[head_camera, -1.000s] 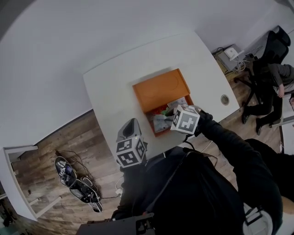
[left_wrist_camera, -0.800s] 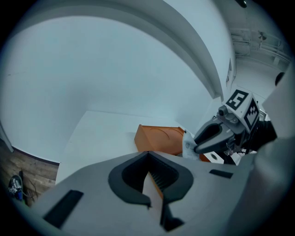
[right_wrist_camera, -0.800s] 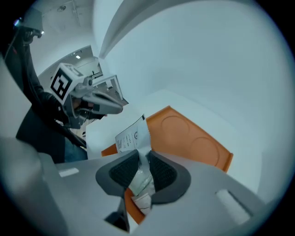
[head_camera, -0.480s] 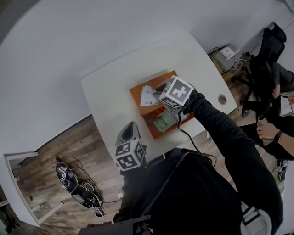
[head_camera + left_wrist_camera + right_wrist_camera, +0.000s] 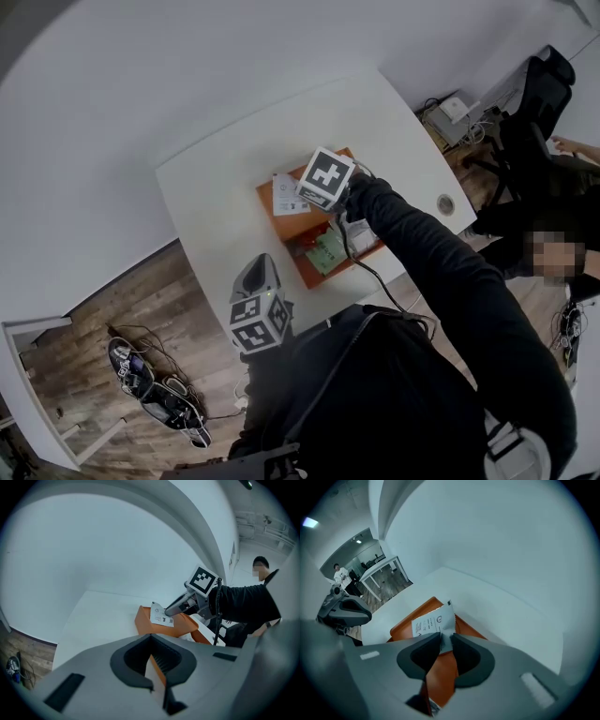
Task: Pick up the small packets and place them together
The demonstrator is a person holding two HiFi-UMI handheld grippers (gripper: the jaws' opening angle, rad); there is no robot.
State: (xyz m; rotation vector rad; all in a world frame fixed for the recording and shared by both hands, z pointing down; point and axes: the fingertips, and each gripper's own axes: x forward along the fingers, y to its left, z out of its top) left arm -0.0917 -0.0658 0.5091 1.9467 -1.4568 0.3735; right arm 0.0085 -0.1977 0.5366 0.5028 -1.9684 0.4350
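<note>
Over table, right gripper (fingers easing, clamped on packet) reached tray's far corner; left fingers together.

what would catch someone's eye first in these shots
The orange box on the white table stands out at once, in the middle of the head view. Over its far end the right gripper pinches a white packet; its jaws have just opened a touch, with the packet between them. The left gripper waits near the table's near edge, jaws together on nothing.
</note>
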